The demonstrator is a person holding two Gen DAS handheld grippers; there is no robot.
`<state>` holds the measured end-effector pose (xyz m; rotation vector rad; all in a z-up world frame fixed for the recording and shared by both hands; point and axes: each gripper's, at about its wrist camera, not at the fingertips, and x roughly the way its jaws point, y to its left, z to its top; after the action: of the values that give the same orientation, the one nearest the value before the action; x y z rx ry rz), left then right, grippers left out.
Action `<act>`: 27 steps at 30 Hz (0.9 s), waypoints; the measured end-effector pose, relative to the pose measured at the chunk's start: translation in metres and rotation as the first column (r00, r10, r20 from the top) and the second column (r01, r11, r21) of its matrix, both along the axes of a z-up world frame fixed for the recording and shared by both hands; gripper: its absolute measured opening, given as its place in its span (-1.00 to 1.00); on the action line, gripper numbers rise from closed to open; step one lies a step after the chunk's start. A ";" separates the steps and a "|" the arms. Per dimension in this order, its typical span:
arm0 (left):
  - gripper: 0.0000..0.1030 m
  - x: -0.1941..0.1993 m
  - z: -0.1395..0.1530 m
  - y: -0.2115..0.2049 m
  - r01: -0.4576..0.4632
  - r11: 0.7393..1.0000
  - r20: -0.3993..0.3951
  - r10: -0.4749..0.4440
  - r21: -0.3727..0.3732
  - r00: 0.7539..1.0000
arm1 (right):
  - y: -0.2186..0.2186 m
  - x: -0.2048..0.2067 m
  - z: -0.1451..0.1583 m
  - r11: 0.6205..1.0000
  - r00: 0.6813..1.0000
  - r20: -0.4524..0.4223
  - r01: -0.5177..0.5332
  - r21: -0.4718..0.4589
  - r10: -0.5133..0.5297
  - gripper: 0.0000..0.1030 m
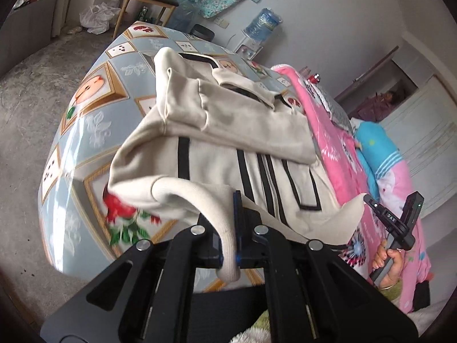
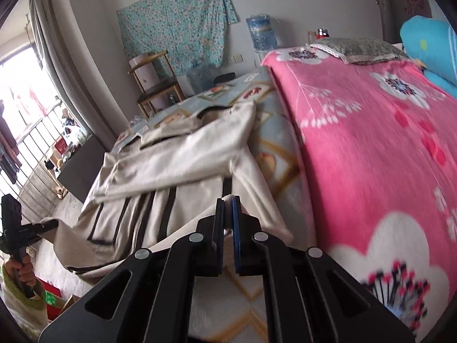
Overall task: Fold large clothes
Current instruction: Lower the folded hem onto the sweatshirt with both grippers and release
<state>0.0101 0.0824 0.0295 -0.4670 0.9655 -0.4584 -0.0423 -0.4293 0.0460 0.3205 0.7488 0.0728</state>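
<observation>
A large cream jacket with black stripes lies on the bed, its sleeves folded across the body. It also shows in the right wrist view. My left gripper is shut on the jacket's near hem corner and holds it lifted above the bed. My right gripper is shut on the other hem corner, also lifted. The right gripper shows in the left wrist view with cloth pinched at its tip. The left gripper shows in the right wrist view, gripping the hem.
The bed has a blue patterned sheet and a pink floral blanket beside the jacket. A pillow and a blue cushion lie at the head. A wooden chair and a water bottle stand by the wall.
</observation>
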 end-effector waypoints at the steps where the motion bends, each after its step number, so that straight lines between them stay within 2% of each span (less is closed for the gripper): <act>1: -0.91 0.010 -0.002 0.001 -0.008 1.000 -0.013 0.008 -0.005 1.000 | -0.002 0.016 0.001 1.000 1.000 0.001 0.003 0.005 -0.003 -0.89; 4: -0.90 0.045 -0.012 0.009 -0.042 0.999 -0.054 0.040 -0.021 0.998 | -0.008 0.057 -0.002 1.000 1.000 0.001 0.015 0.021 -0.015 -0.89; 6: -0.81 0.066 -0.024 0.014 -0.068 0.997 -0.087 0.065 -0.035 0.994 | -0.013 0.089 -0.012 0.998 0.999 -0.021 0.032 0.055 -0.031 -0.89; 10: -0.70 0.097 -0.052 0.029 -0.139 0.979 -0.170 0.113 -0.149 0.979 | -0.023 0.133 -0.046 0.991 0.993 -0.107 0.059 0.121 -0.046 -0.83; 12: -0.64 0.105 -0.060 0.038 -0.185 0.967 -0.191 0.150 -0.177 0.970 | -0.025 0.143 -0.058 0.992 0.988 -0.141 0.072 0.107 -0.056 -0.81; 14: -0.55 0.106 -0.060 0.048 -0.212 0.960 -0.177 0.180 -0.183 0.968 | -0.026 0.142 -0.059 0.992 0.988 -0.135 0.083 0.096 -0.070 -0.61; 16: -0.38 0.102 -0.055 0.060 -0.247 0.954 -0.151 0.222 -0.171 0.963 | -0.030 0.136 -0.056 0.990 0.990 -0.108 0.097 0.104 -0.085 -0.05; 19: -0.34 0.093 -0.040 0.076 -0.273 0.954 -0.104 0.261 -0.126 0.960 | -0.035 0.122 -0.047 0.988 0.991 -0.083 0.115 0.106 -0.106 0.01; 21: -0.29 0.083 -0.029 0.081 -0.261 0.959 -0.073 0.254 -0.112 0.965 | -0.038 0.111 -0.041 0.985 0.991 -0.082 0.120 0.122 -0.110 0.06; 22: -0.25 0.075 -0.025 0.081 -0.244 0.965 -0.059 0.240 -0.096 0.969 | -0.038 0.102 -0.038 0.983 0.991 -0.082 0.118 0.138 -0.107 0.14; 25: -0.03 0.048 -0.021 0.066 -0.156 0.985 -0.048 0.153 -0.076 0.987 | -0.035 0.071 -0.036 0.978 0.990 -0.109 0.109 0.180 -0.091 0.33; 27: 0.22 0.029 -0.028 0.052 -0.105 0.991 -0.072 0.099 -0.088 0.993 | -0.030 0.048 -0.042 0.971 0.985 -0.149 0.114 0.208 -0.084 0.44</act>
<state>0.0392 0.1344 0.0017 -0.6148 0.9831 -0.3975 0.0053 -0.4598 0.0035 0.5745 0.8639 0.0374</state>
